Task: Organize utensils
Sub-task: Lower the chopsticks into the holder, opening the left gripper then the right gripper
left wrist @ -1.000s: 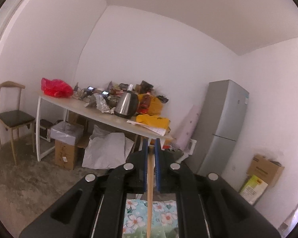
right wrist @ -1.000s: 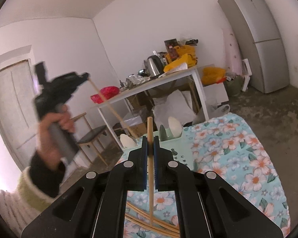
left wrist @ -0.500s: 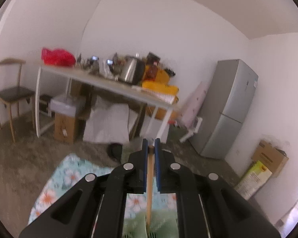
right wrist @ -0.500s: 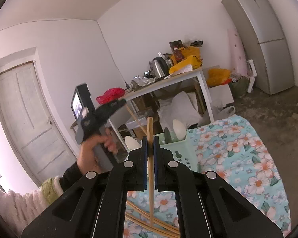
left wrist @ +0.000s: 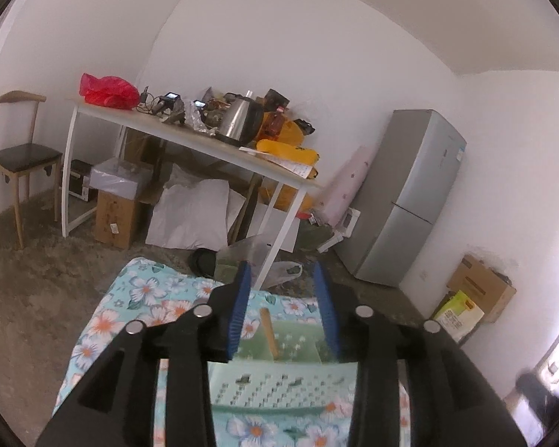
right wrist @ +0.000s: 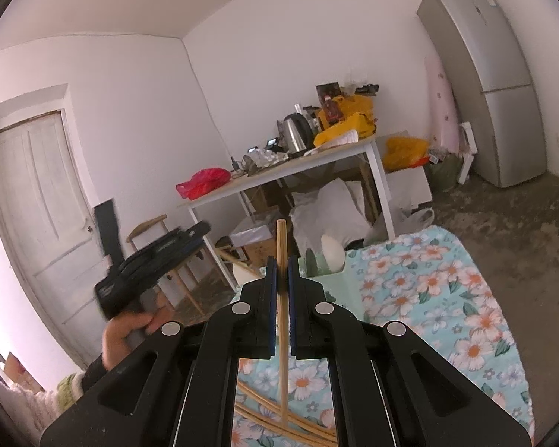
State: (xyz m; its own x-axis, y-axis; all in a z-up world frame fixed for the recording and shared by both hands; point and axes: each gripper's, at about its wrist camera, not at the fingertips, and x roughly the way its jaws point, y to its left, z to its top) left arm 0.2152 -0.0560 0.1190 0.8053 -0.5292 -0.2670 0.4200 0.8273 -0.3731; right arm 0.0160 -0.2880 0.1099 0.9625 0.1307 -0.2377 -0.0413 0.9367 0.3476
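Left gripper (left wrist: 282, 309) above green utensil holder (left wrist: 298, 346): jaws just opened, apart, chopstick (left wrist: 269, 332) loose between them, dropping into holder. Right gripper (right wrist: 282, 300) beside holder, clamped on second chopstick (right wrist: 281, 298), undelivered. More chopsticks (right wrist: 279, 415) on floral cloth (right wrist: 447, 298) in front of holder. Judgement: early-middle. No readable writing.

the cloth (right wrist: 447, 298) is light blue with white and orange flowers. the rack (left wrist: 279, 391) is pale green. the chopstick (right wrist: 282, 298) is light brown.
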